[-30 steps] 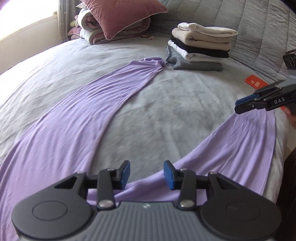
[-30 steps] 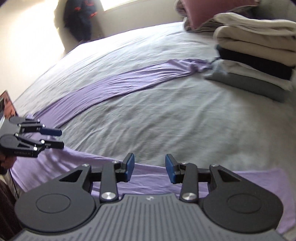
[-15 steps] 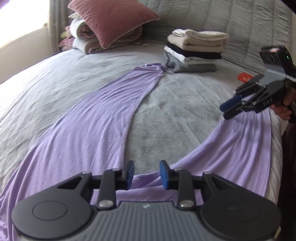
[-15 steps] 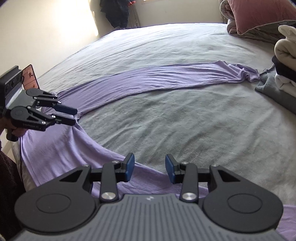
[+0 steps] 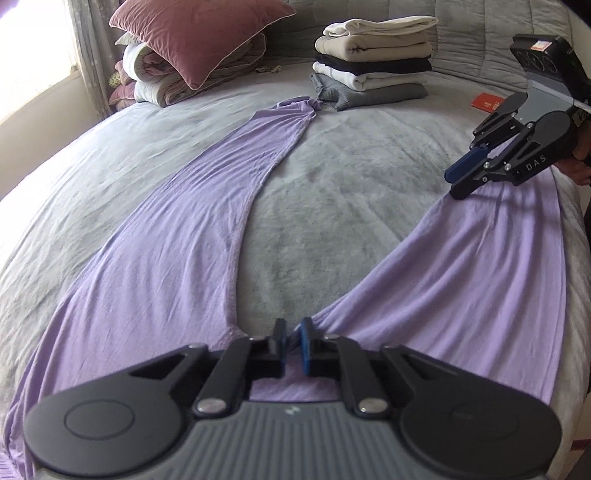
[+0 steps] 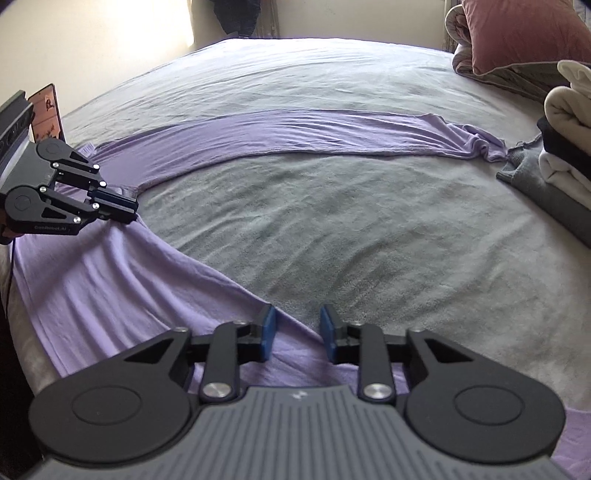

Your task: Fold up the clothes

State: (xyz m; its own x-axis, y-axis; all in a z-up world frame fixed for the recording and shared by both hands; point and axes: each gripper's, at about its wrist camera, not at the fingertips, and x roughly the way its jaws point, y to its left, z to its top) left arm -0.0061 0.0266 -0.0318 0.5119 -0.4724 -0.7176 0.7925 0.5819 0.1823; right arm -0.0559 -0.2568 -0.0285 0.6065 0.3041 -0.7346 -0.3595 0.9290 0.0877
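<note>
**Left wrist view: both grippers at the near edge of a lilac garment**

Left wrist view first, nearest: the left gripper [image 5: 293, 341] has its blue pads drawn together on a small fold of the lilac garment [image 5: 177, 258], pinched where its two long sections meet at the near edge of the bed. In the right wrist view the right gripper [image 6: 296, 328] sits low over the other section's edge; its jaws are closing, cloth lying between them, pads not yet pressing it. Seen from the left, its fingers hang just above the fabric.

The garment lies in a V across the grey bedspread [image 5: 351, 192], one section stretching away towards the stack of folded clothes [image 5: 373, 59], its tip touching the grey bottom piece. Beside the stack lies a red card [image 5: 487, 102]. Farthest back, a pink cushion [image 5: 199, 33] rests on rolled bedding.
</note>
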